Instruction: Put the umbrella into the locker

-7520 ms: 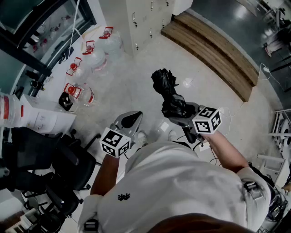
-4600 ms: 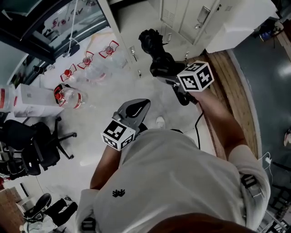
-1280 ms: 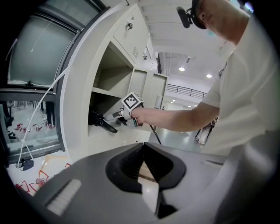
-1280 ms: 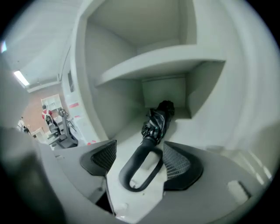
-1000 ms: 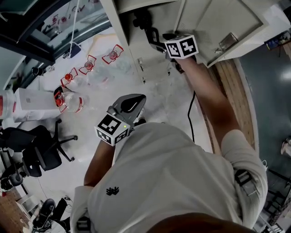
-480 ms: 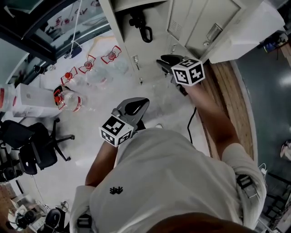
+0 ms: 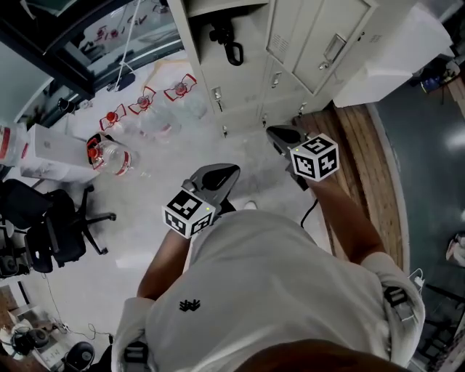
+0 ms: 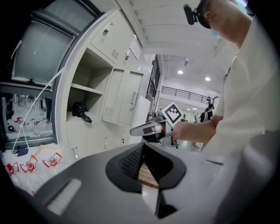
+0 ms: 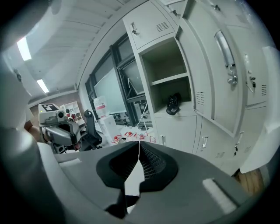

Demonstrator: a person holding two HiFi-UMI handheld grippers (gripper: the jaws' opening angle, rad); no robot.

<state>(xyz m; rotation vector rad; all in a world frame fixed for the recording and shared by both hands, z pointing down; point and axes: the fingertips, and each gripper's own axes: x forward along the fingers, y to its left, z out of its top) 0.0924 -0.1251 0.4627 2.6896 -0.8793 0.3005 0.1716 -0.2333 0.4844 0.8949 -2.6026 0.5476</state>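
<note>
The black folded umbrella (image 7: 227,40) lies on the bottom of an open locker compartment (image 7: 211,11), with nothing gripping it. It also shows in the left gripper view as a dark bundle, the umbrella (image 8: 81,111), and in the right gripper view as the umbrella (image 9: 174,103) under the shelf. My right gripper (image 7: 275,132) is shut and empty, held well back from the locker and pointing at it. My left gripper (image 7: 231,171) is shut and empty too, low in front of my body. The locker door (image 9: 205,74) stands open to the right of the compartment.
Several large water bottles with red handles (image 7: 145,109) lie on the floor left of the lockers. A black office chair (image 7: 43,225) and a white box (image 7: 36,152) stand further left. A wooden platform (image 7: 370,160) runs along the right, below the shut lockers (image 7: 320,43).
The right gripper, reaching into the compartment a second ago, has drawn back toward me and closed empty. The umbrella stays inside. The left gripper has shifted slightly.
</note>
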